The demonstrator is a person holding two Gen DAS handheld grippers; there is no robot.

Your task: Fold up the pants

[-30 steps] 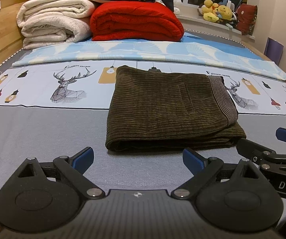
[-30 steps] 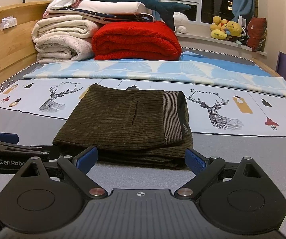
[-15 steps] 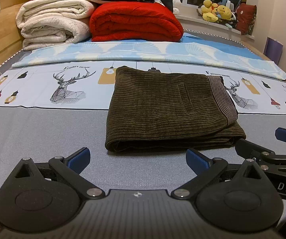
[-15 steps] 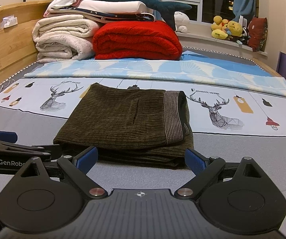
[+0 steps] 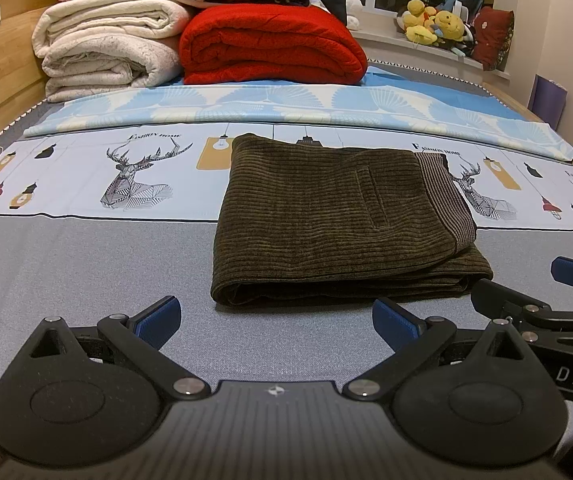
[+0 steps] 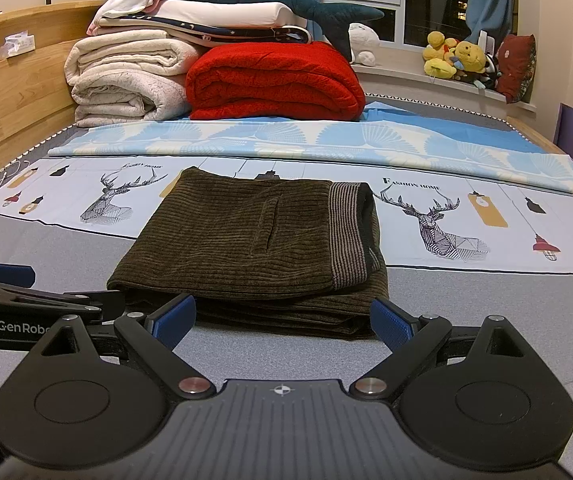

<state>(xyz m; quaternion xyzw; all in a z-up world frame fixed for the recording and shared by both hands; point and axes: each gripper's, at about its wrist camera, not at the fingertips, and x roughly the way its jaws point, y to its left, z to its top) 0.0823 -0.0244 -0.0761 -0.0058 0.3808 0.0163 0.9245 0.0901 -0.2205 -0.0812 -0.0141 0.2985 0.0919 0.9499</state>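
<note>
Dark olive corduroy pants lie folded into a flat, layered rectangle on the bed, with a striped waistband on the right side. In the right wrist view the same pants sit just beyond the fingertips. My left gripper is open over the grey sheet, short of the pants' near edge, holding nothing. My right gripper is open too, its blue pads level with the near fold and empty. Each gripper shows at the edge of the other's view: the right gripper and the left gripper.
The bed has a grey sheet and a deer-print sheet. A red blanket and cream blankets are stacked at the far end, under a plush shark. Plush toys sit on the windowsill. A wooden frame lines the left side.
Both grippers have drawn back slightly from the pants and stay open. The left gripper's fingers have spread a little wider. The pants have not moved.
</note>
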